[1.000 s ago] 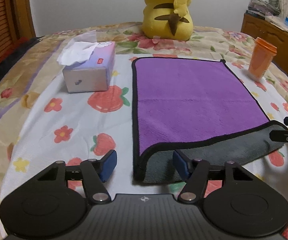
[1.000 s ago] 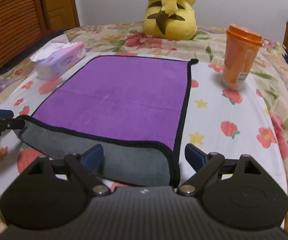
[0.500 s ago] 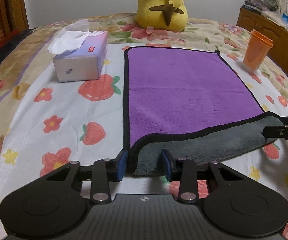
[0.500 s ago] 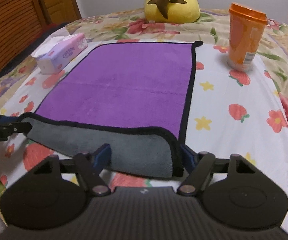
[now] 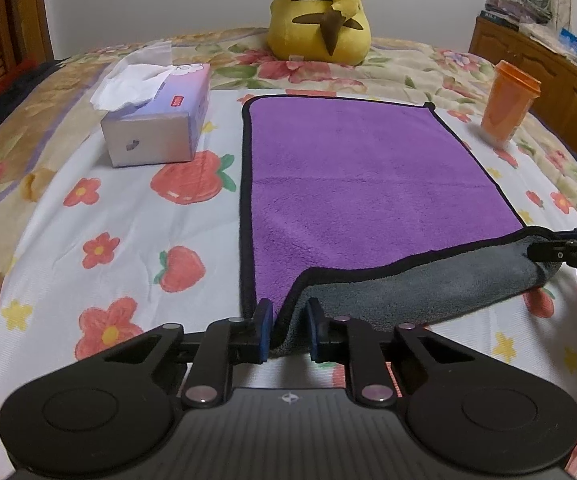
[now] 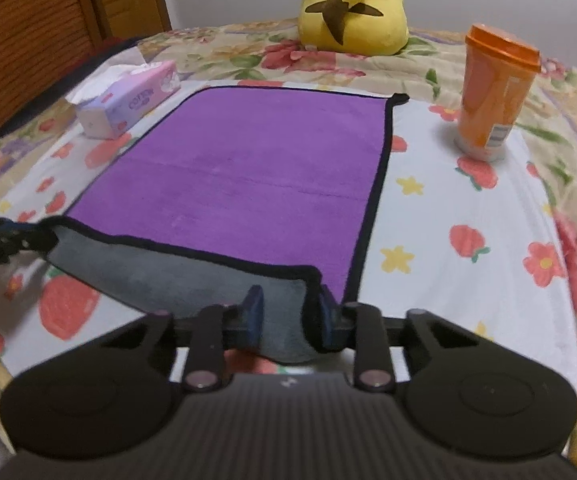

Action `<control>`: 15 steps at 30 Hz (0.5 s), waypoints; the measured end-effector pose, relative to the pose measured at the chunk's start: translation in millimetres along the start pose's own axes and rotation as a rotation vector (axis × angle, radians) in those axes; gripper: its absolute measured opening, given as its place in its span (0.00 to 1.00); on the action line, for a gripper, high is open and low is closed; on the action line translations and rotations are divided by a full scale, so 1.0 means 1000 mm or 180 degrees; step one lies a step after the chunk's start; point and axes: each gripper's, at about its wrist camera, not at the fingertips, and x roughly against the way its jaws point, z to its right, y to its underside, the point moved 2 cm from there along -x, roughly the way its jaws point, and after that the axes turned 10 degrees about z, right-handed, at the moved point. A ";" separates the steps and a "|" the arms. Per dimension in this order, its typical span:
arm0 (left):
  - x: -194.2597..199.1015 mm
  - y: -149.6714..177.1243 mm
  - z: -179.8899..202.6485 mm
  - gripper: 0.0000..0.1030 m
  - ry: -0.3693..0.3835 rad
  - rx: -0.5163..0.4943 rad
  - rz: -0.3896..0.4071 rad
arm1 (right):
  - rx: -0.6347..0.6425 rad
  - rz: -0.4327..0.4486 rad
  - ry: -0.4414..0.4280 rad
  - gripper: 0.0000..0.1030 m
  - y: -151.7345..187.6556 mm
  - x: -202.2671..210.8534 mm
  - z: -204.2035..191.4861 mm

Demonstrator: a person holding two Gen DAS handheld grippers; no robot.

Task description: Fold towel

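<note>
A purple towel [image 5: 368, 184] with a black hem and grey underside lies flat on the flowered bedsheet; it also shows in the right wrist view [image 6: 248, 176]. Its near edge is lifted and turned over, showing grey. My left gripper [image 5: 287, 330] is shut on the towel's near left corner. My right gripper [image 6: 288, 316] is shut on the near right corner. The right gripper shows at the right edge of the left wrist view [image 5: 568, 248], and the left gripper at the left edge of the right wrist view [image 6: 0, 236].
A tissue box [image 5: 156, 128] stands left of the towel. An orange lidded cup [image 6: 492, 96] stands to its right. A yellow plush toy [image 5: 320, 12] sits beyond the far edge. A wooden dresser [image 5: 548, 76] stands at far right.
Both grippers moved in and closed on the near corners of the towel, then lifted that edge slightly off the bed.
</note>
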 end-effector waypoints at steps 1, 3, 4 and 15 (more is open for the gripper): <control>0.000 0.000 0.000 0.17 0.0004 0.0013 -0.0003 | -0.0002 -0.0004 0.0017 0.21 0.000 0.000 0.001; 0.000 0.001 -0.001 0.14 0.0009 0.0027 0.0004 | -0.0002 -0.0010 0.0048 0.16 0.000 -0.001 0.004; 0.000 0.000 -0.001 0.13 0.0009 0.0025 0.0012 | 0.0016 -0.0015 0.0060 0.08 0.001 -0.001 0.004; 0.015 -0.011 0.002 0.09 0.0042 -0.0022 0.0290 | 0.0045 0.0155 0.0047 0.05 -0.006 0.007 0.004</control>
